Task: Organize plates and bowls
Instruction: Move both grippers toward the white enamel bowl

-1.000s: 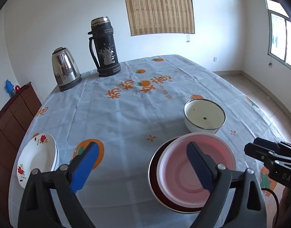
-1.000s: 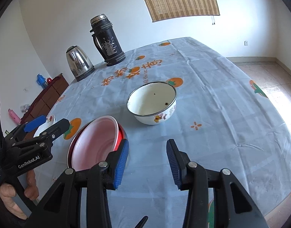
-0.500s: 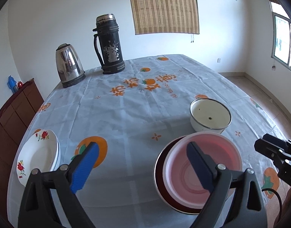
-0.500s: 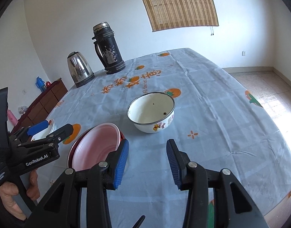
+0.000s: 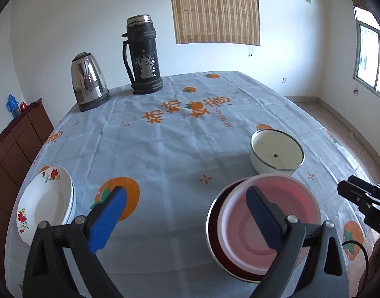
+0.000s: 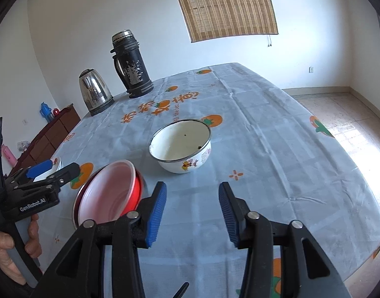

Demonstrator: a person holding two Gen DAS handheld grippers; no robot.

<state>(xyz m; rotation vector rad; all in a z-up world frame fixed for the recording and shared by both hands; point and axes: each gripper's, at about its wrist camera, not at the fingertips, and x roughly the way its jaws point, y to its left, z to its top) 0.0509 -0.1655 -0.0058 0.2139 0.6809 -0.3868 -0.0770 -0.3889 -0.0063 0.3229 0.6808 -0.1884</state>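
Table point(image 5: 190, 144) with fruit-print cloth. Near left edge, white floral plates point(image 5: 44, 198) stacked: done, apparently. Pink bowl point(image 5: 267, 213) nested in red bowl point(image 6: 139, 190): 2 stacked. White enamel bowl point(image 6: 181, 146) just behind, alone: 1 left. Left gripper point(image 5: 187, 219) wide, empty. Right gripper point(image 6: 192, 211) opening, nothing between pads.

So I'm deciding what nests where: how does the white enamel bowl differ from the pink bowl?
The white enamel bowl stands alone on the tablecloth; the pink bowl sits nested in a dark red dish. The white enamel bowl has a metal rim and a cartoon print outside; the pink bowl is plain. The pink bowl looks wider and shallower. Both stand upright, essentially empty.
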